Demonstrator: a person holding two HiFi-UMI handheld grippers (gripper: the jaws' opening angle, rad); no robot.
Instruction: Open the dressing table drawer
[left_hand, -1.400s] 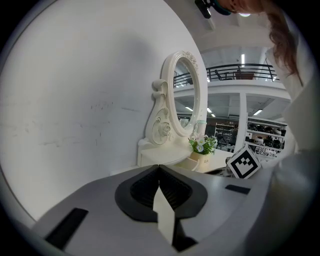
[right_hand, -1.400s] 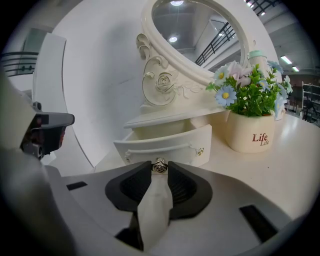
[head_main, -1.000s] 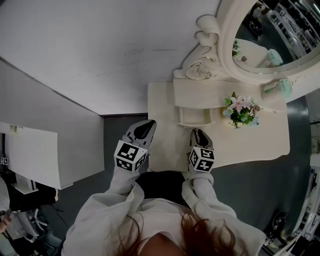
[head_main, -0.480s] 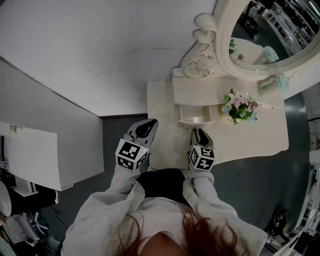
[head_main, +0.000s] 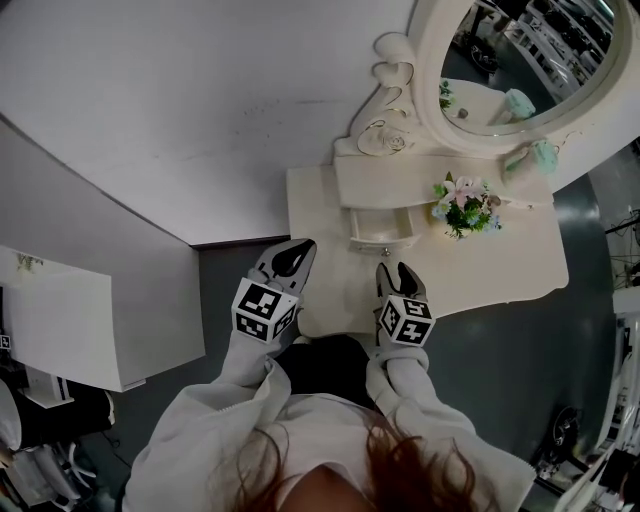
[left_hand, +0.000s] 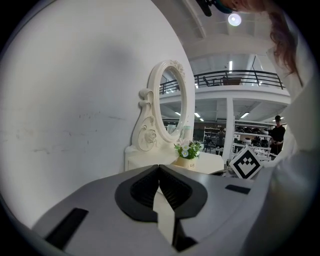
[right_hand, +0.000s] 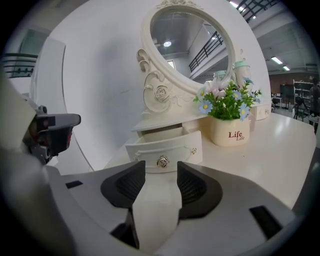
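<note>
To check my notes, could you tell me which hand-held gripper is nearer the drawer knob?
Right. The right hand-held gripper points at the knob close ahead, jaws opening, empty; the left hand-held gripper is at the table's left edge.

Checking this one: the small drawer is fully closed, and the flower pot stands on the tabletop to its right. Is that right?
No. The drawer is pulled out, not closed: the right gripper view shows its front standing forward with the open top behind it. The flower pot does stand on the tabletop to its right.
</note>
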